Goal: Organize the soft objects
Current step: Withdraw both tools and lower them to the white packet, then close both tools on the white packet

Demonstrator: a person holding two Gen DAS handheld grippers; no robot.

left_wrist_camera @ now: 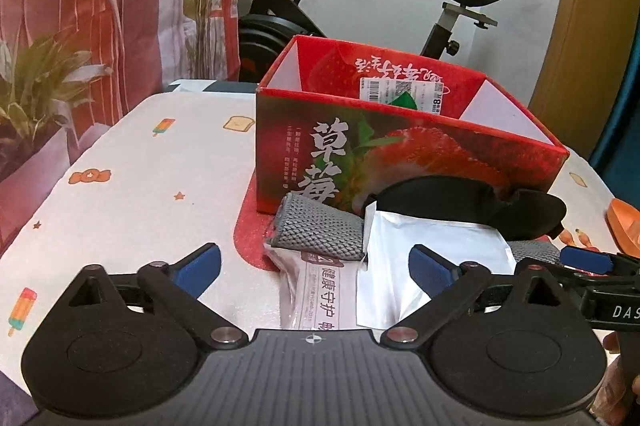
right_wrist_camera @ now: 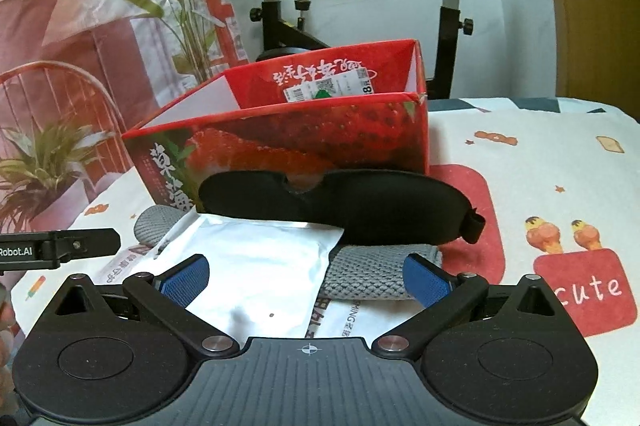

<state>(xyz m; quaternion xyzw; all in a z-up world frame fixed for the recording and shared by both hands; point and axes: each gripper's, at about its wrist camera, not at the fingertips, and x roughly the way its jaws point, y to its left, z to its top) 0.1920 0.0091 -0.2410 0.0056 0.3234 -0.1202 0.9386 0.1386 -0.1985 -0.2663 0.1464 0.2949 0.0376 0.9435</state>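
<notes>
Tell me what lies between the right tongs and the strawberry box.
In the right wrist view: a silver pouch, a grey knitted cloth and a black eye mask before the strawberry box.

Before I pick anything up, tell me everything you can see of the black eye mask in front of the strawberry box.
The black eye mask is soft, matte and padded-looking, with two rounded lobes, a nose notch in its upper edge and a small strap loop at its right end. It lies roughly flat, lengthwise against the front wall of the red strawberry box. Its near edge overlaps the silver foil pouch and the grey knitted cloth underneath. Neither tool touches it.
</notes>
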